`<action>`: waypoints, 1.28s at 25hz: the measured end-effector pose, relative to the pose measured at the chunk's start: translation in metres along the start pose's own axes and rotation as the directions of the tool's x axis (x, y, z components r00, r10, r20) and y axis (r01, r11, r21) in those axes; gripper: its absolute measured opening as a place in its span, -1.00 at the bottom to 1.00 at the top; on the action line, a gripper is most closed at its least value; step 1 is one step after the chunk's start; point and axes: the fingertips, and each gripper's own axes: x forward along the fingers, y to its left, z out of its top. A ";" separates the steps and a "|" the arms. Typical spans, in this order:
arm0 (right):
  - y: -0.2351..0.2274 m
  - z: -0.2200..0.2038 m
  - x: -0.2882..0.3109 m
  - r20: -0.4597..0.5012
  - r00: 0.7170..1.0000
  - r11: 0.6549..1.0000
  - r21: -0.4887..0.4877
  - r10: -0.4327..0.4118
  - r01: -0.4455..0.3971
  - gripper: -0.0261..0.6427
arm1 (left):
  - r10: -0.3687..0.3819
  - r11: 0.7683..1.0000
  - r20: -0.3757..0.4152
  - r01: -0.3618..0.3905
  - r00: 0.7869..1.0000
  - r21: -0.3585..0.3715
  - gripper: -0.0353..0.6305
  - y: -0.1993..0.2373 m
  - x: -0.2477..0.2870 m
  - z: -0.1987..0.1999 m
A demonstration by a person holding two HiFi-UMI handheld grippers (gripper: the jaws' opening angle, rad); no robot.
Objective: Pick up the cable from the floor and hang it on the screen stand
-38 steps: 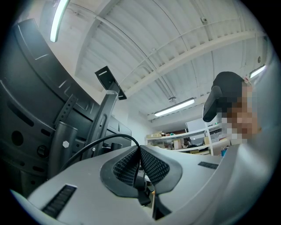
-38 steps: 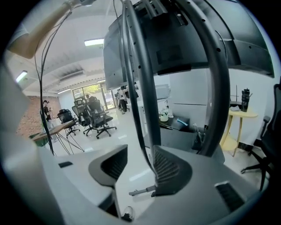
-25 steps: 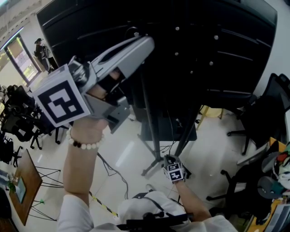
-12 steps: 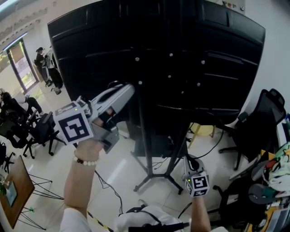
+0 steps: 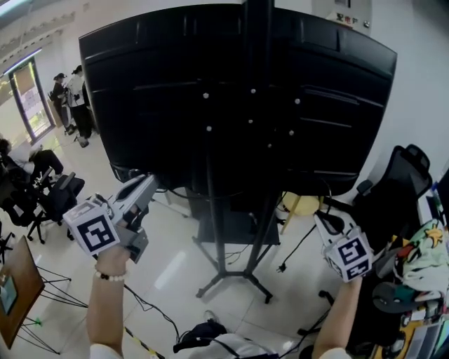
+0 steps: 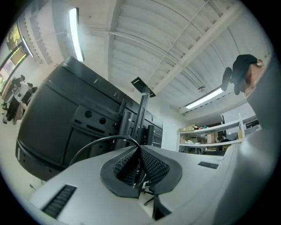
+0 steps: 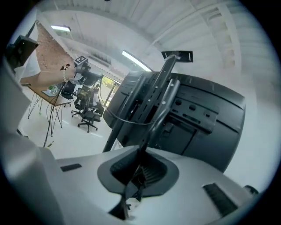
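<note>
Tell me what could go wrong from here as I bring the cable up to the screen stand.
1. The thin cable is only pinched between the pads of the left tool and the right tool, so a sharp tug could pull it free.
2. What looks like its plug end dangles beside the stand's legs and may snag there.

No readable text anywhere. Small wall sign [image 5: 344, 15] above the screen [image 5: 238, 98] carries dark marks, too small to read. Left marker cube [image 5: 93, 233] and right marker cube [image 5: 349, 258] show black-and-white square codes only, no letters or digits. Both gripper views: no print visible.
</note>
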 end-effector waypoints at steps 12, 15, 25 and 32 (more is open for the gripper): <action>-0.070 0.176 0.027 0.301 0.951 0.975 0.182 0.065 -0.124 -0.83 | -0.018 1.000 -0.018 0.018 1.000 -0.004 -0.85 0.010 -0.036 -0.019; -0.094 0.218 0.047 0.351 0.934 0.946 0.273 0.073 -0.177 -0.83 | -0.048 0.999 -0.015 0.049 0.999 0.022 -0.85 0.004 -0.032 -0.016; -0.167 0.261 0.075 0.341 0.939 0.847 0.508 -0.033 -0.155 -0.83 | -0.162 0.987 0.018 0.162 0.987 0.013 -0.85 -0.001 -0.009 -0.004; -0.211 0.218 0.084 0.341 0.935 0.646 0.737 -0.099 -0.201 -0.83 | -0.218 0.976 0.030 0.219 0.975 -0.005 -0.85 -0.010 0.016 0.002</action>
